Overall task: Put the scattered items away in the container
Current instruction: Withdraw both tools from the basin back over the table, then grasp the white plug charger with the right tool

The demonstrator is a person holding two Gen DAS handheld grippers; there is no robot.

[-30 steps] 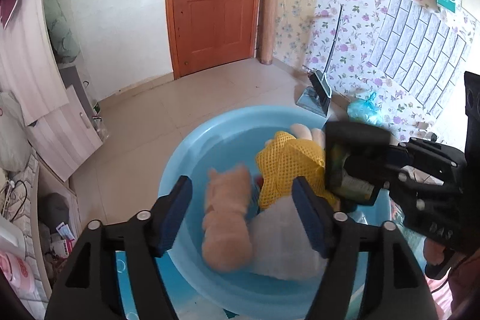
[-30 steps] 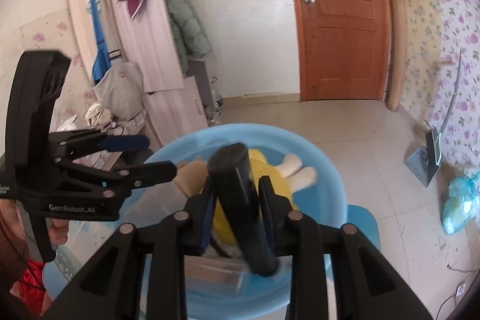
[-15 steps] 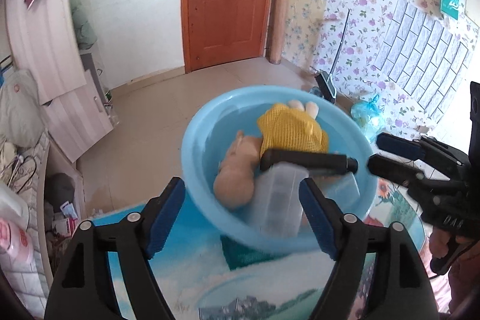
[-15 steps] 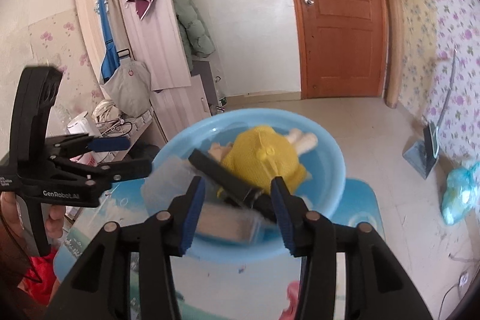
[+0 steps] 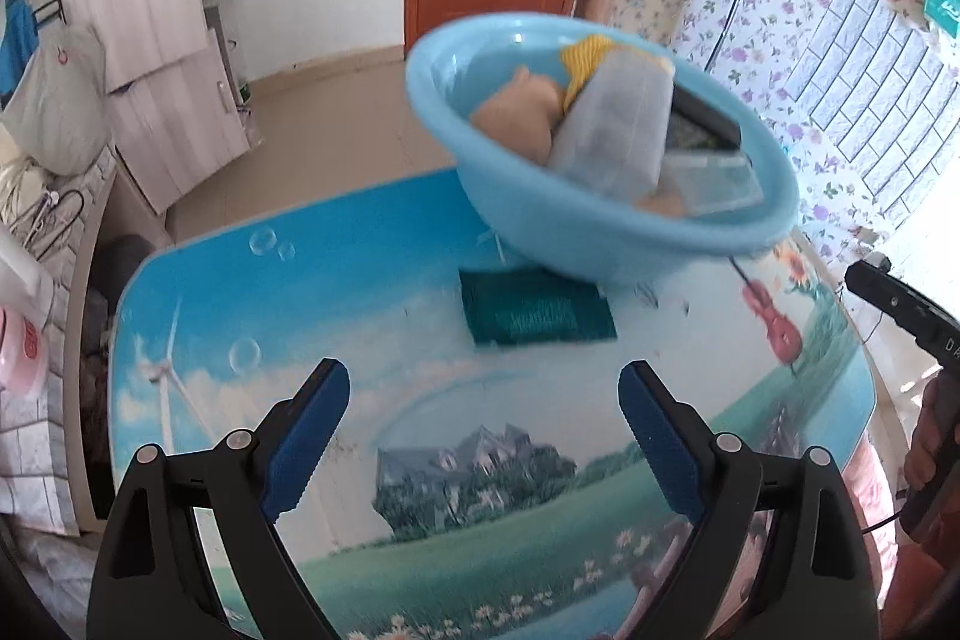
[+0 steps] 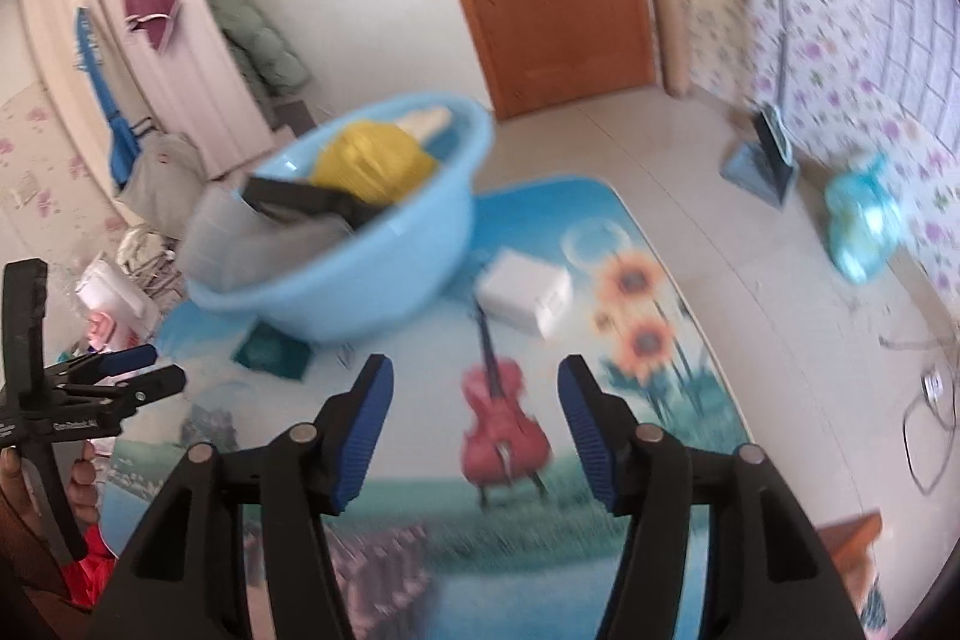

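Left wrist view shows the left tongs (image 5: 483, 424) spread wide and empty above the picture-printed table (image 5: 198, 316). Beyond them the blue basin (image 5: 600, 226) sits at the table's far edge. Inside the basin lie a tan plush toy (image 5: 516, 118), a yellow mesh item (image 5: 585, 61), a grey translucent pouch (image 5: 618, 130) and a dark flat object (image 5: 705, 121), probably a remote, though blur hides its detail. A dark green cloth (image 5: 534, 310) lies flat on the table, partly tucked under the basin's near side. In the right wrist view, the right tongs (image 6: 474, 427) are likewise parted with nothing between the fingers. A white box (image 6: 525, 295) rests on the table just right of the basin, outside it.
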